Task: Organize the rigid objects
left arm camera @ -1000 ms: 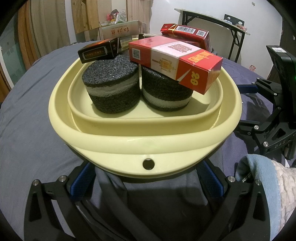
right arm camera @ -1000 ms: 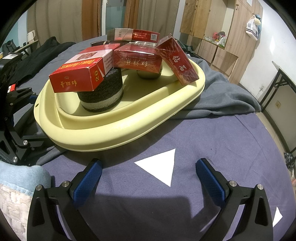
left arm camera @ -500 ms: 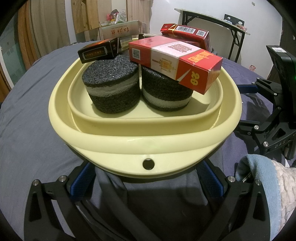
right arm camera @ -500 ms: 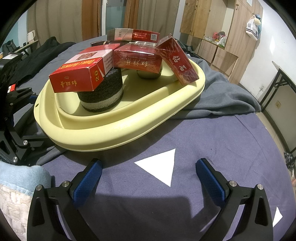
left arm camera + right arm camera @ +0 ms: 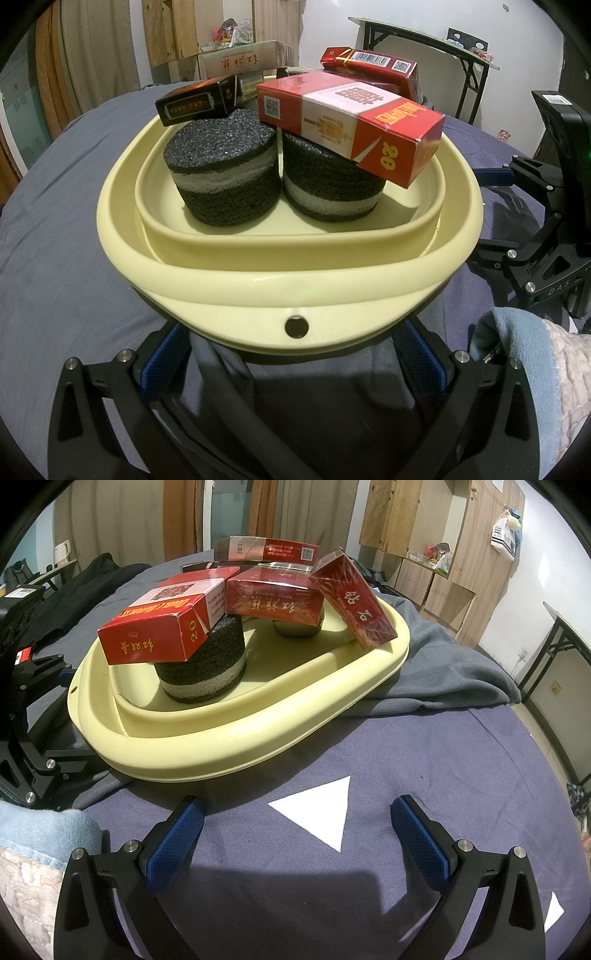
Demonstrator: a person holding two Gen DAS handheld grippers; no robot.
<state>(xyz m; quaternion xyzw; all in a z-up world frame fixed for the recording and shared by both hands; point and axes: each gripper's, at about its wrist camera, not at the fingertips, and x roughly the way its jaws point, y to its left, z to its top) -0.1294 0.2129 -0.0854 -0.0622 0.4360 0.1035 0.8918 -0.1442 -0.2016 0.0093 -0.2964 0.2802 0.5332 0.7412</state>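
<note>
A pale yellow basin [image 5: 291, 291] [image 5: 229, 746] sits on a blue-grey cloth. Inside it stand two black foam cylinders [image 5: 221, 173] [image 5: 332, 184] with a white band. A red and white carton [image 5: 351, 125] [image 5: 162, 627] lies on them, beside a black box [image 5: 195, 99]. More red cartons [image 5: 273, 594] [image 5: 351, 598] lean at the far side. My left gripper [image 5: 291, 354] is open, its blue pads under the basin's near rim. My right gripper [image 5: 295, 830] is open and empty over the cloth, short of the basin.
A white triangle mark [image 5: 317, 812] lies on the cloth between the right fingers. A crumpled grey garment [image 5: 443, 664] lies under the basin's far side. A light blue towel [image 5: 517, 350] is at the right. Wooden cabinets [image 5: 424, 535] and a folding table [image 5: 424, 48] stand behind.
</note>
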